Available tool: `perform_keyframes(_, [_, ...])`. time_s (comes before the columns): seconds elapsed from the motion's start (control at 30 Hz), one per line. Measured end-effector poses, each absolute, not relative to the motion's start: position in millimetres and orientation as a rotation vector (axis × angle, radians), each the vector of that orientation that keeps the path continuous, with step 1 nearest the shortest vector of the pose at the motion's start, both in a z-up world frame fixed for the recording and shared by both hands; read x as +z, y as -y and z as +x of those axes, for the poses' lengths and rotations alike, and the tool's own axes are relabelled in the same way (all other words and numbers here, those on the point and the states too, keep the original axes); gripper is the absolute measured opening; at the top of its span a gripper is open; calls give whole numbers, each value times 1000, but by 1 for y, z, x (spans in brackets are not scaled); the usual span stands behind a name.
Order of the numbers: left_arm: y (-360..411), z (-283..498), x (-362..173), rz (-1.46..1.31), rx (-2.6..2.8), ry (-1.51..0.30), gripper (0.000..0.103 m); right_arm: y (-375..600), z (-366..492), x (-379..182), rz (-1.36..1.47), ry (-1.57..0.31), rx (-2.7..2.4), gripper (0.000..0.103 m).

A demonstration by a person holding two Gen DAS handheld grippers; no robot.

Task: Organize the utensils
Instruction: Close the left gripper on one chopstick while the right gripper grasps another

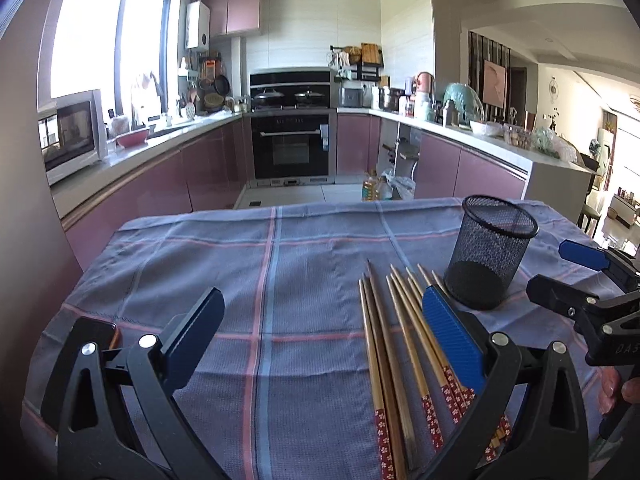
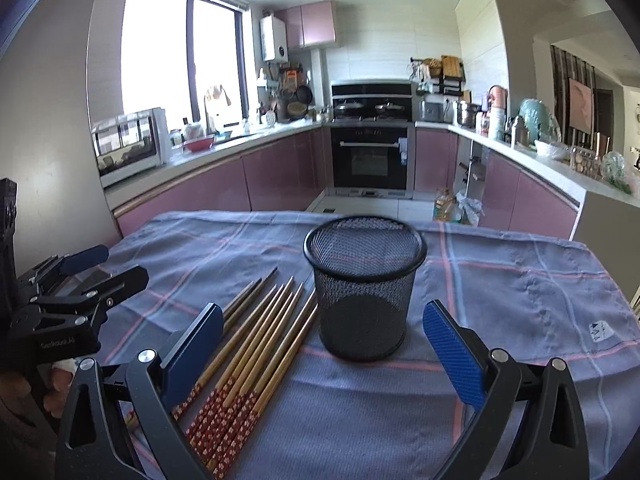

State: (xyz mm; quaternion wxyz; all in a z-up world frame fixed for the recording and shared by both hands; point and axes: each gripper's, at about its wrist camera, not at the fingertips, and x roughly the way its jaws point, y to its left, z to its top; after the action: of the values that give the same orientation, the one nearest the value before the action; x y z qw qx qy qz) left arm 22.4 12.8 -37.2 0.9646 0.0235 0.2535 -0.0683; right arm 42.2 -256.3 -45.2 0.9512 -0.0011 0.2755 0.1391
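Several wooden chopsticks with red flowered ends lie side by side on the checked cloth; they also show in the right wrist view. An empty black mesh cup stands upright just right of them, and shows in the left wrist view. My left gripper is open and empty above the cloth, its right finger over the chopsticks. My right gripper is open and empty, in front of the cup, its left finger over the chopsticks. Each gripper shows at the edge of the other's view.
The table carries a blue-grey cloth with pink stripes. A dark phone-like object lies at the left edge. Behind are pink kitchen cabinets, an oven and cluttered counters. Bottles and bags stand on the floor.
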Motion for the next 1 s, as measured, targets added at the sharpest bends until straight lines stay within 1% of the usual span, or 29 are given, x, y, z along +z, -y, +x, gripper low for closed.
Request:
perform_keyframes(0.07, [-14,30,-47,58,-157,-565,93,251,46,-57,-5,-611,303,83])
perform_keyframes(0.13, [-15,37,-56,66,-171,-610,86,246,52,-66,-4,-658,323,78])
perform_keyframes(0.17, [-16,41,-60,73,-180,-633,83,243,54,-69,-6,-679,327,73])
perform_keyframes(0.2, [-16,44,-64,82,-183,-656,78,239,57,-73,-8,-701,330,70])
perform_keyframes(0.23, [-16,47,-68,86,-187,-671,74,237,59,-76,-6,-720,334,70])
perform_keyframes(0.3, [-7,56,-81,93,-207,-702,74,233,64,-82,-2,-756,337,64])
perform_keyframes(0.33, [-6,59,-84,101,-216,-718,73,232,67,-84,-3,-772,335,63])
perform_keyframes(0.4, [-4,63,-89,117,-232,-732,71,229,70,-88,5,-801,339,57])
perform_keyframes(0.5, [2,70,-93,136,-253,-755,68,226,75,-92,1,-831,343,51])
perform_keyframes(0.6, [5,73,-97,149,-264,-792,62,225,77,-94,-6,-852,348,49])
perform_keyframes(0.73, [6,82,-103,150,-276,-828,60,227,78,-93,-13,-860,344,48])
perform_keyframes(0.9, [8,86,-106,158,-297,-848,59,235,79,-94,-27,-883,335,43])
perform_keyframes(0.97, [8,89,-106,156,-304,-857,57,233,80,-93,-46,-886,329,43])
perform_keyframes(1.0, [9,91,-106,158,-303,-866,54,233,82,-93,-53,-886,326,43])
